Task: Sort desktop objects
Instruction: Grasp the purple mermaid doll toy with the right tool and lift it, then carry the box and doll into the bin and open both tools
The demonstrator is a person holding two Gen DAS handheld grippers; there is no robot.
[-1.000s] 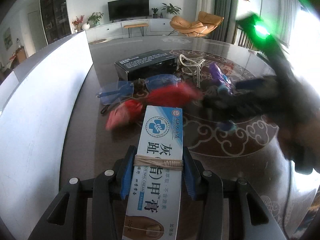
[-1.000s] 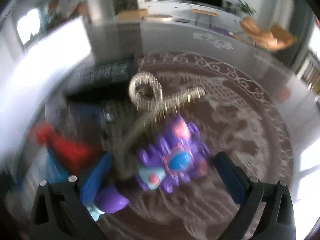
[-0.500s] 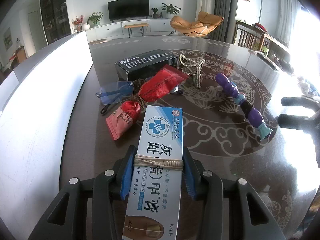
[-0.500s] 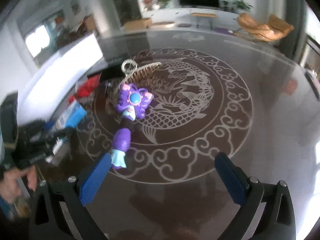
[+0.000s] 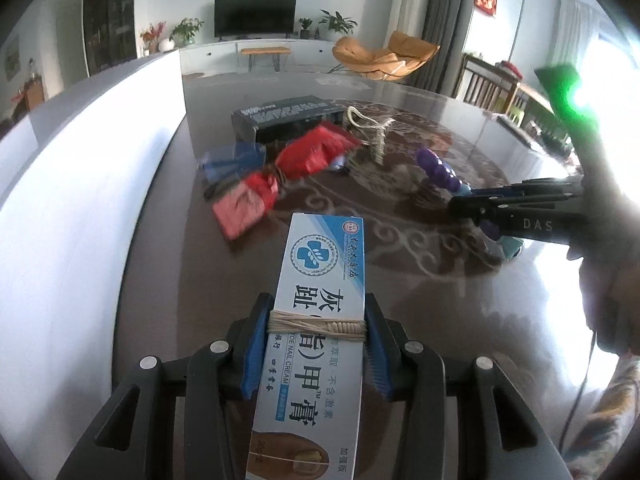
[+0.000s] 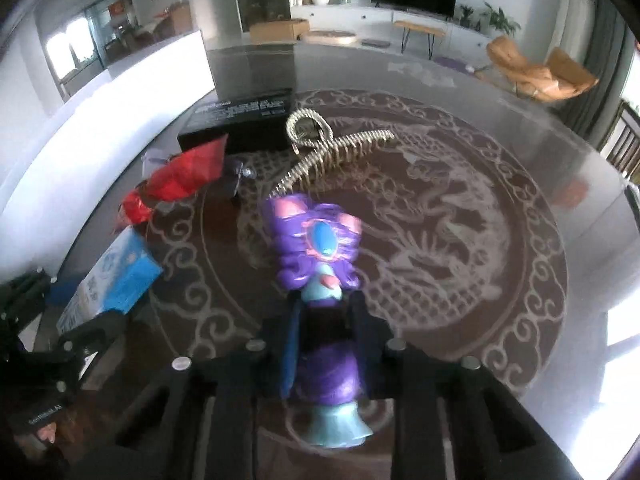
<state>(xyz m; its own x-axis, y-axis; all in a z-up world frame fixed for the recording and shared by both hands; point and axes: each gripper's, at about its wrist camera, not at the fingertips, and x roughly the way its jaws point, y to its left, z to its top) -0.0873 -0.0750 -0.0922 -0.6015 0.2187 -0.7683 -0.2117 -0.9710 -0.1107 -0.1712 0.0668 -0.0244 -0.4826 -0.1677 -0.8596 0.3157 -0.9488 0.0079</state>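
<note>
My left gripper (image 5: 316,344) is shut on a white and blue nail cream box (image 5: 320,296) bound with a rubber band, held over the dark table. My right gripper (image 6: 324,324) is shut on the handle of a purple toy wand (image 6: 316,240), whose head points forward. In the left wrist view the right gripper (image 5: 464,202) reaches in from the right across the wand (image 5: 438,170). The box also shows in the right wrist view (image 6: 116,272).
A red snack packet (image 5: 296,164), blue-tinted glasses (image 5: 232,160), a black box (image 5: 288,120) and a beige hair claw (image 6: 332,144) lie beyond on the table. A white wall panel (image 5: 80,184) runs along the left.
My right gripper moved in from the right and closed on the purple wand's handle. The left gripper kept holding the box, nearly still.
</note>
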